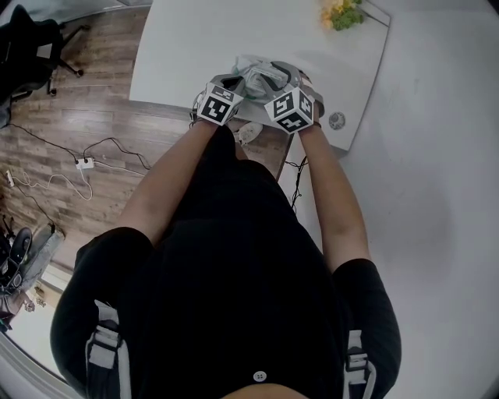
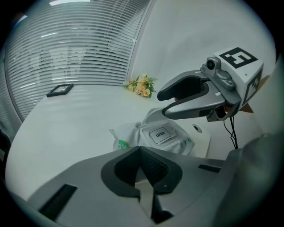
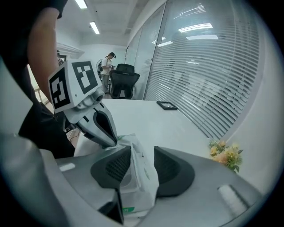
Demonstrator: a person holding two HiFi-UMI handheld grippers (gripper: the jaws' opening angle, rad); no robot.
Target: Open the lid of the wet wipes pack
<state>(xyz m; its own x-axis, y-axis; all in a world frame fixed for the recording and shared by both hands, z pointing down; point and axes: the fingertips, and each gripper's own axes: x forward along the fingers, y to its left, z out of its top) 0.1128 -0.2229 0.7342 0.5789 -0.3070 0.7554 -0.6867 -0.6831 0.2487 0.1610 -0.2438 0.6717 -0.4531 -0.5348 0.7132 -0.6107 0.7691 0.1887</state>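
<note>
The wet wipes pack [image 1: 265, 76] is white and crumpled and lies near the front edge of the white table [image 1: 195, 47], between both grippers. Its grey lid [image 2: 160, 134], printed OPEN, lies flat on the pack's top. My left gripper [image 2: 143, 179] is shut, with a sliver of the pack's near edge pinched between its pads. In the right gripper view its tip [image 3: 113, 141] sits on the pack's corner. My right gripper [image 3: 142, 170] has the pack's [image 3: 137, 181] other end between its jaws, both pads against the film. In the left gripper view it [image 2: 160, 103] hangs over the pack's far end.
Yellow flowers [image 1: 341, 14] lie at the table's far corner. A small black frame [image 2: 60, 90] lies farther out on the table. A round cable hole [image 2: 196, 128] is just beyond the pack. Cables [image 1: 86, 164] trail on the wooden floor. An office chair [image 3: 123, 80] and a person [image 3: 108, 66] are far behind.
</note>
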